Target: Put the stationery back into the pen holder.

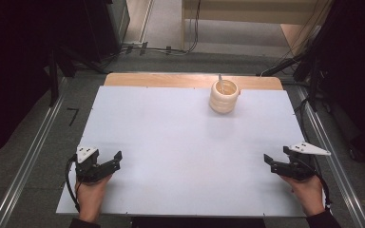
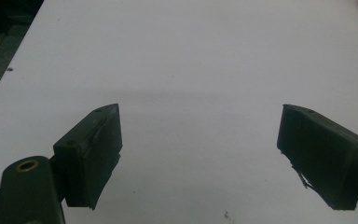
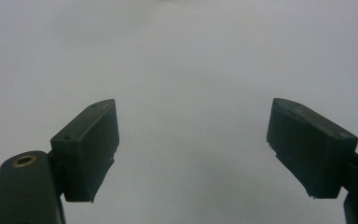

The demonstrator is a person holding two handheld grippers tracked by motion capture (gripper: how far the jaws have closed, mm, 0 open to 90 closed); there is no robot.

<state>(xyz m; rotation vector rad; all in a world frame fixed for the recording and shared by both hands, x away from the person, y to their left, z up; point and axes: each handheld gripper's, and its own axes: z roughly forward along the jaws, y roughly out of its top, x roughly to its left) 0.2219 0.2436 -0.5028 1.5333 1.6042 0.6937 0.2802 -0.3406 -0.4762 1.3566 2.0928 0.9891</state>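
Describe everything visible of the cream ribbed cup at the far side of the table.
The cream cup stands upright near the table's far edge, right of centre. Its wall is ribbed in stacked rounded rings and looks like ceramic or plastic; a small bump on its right side may be a handle. A thin grey stick-like utensil leans inside, poking above the rim. Nothing else touches it; both grippers are far off at the near corners.

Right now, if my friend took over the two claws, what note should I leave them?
Left claw: open, holding nothing, at the near left of the white table.
Right claw: open, holding nothing, at the near right.
The cream ridged cup stands upright at the far side of the table, right of centre, with a thin utensil sticking out of it.
Done: nothing is in hand so far.
Left: probably reach forward to the cup; the right claw looks closer.
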